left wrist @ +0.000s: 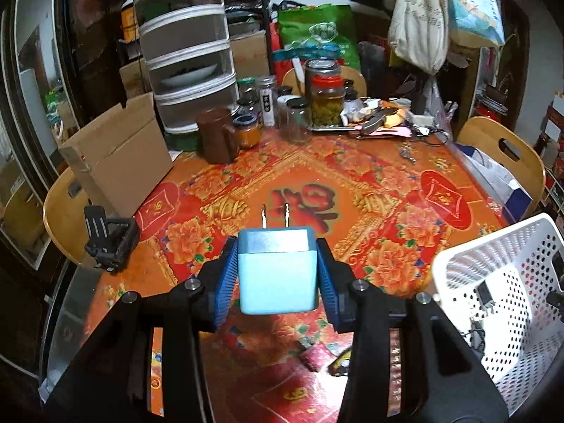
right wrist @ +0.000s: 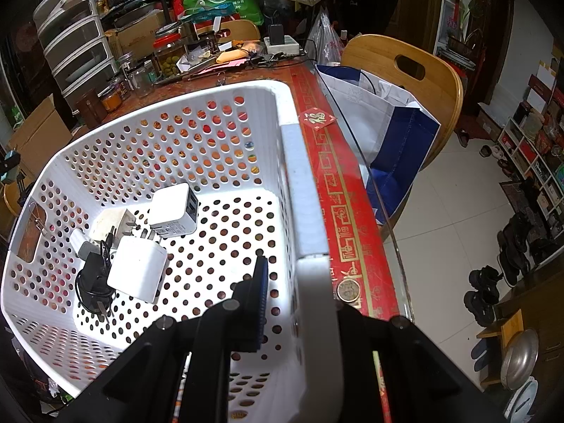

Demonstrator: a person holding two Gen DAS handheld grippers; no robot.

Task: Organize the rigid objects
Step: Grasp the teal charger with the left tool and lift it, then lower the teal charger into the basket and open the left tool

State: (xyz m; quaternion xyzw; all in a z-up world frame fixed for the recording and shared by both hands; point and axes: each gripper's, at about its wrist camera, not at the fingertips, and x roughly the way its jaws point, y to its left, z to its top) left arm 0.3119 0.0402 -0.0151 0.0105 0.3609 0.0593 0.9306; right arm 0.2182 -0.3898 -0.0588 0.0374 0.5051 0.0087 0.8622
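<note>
Holding a pale blue charger (left wrist: 278, 275) clamped between its blue pads, prongs pointing forward, the left gripper (left wrist: 278, 271) hangs above the table (left wrist: 246, 183), with the white basket (left wrist: 500, 282) off to its right. The right gripper (right wrist: 299, 303) is closed on the basket's near rim (right wrist: 310, 275), steadying it. Inside lie several chargers (right wrist: 172, 211) and a black cable (right wrist: 93, 275). Released short of the rim, the charger could strike the wall and bounce onto the table; a loose hold might let the basket slide.
</note>
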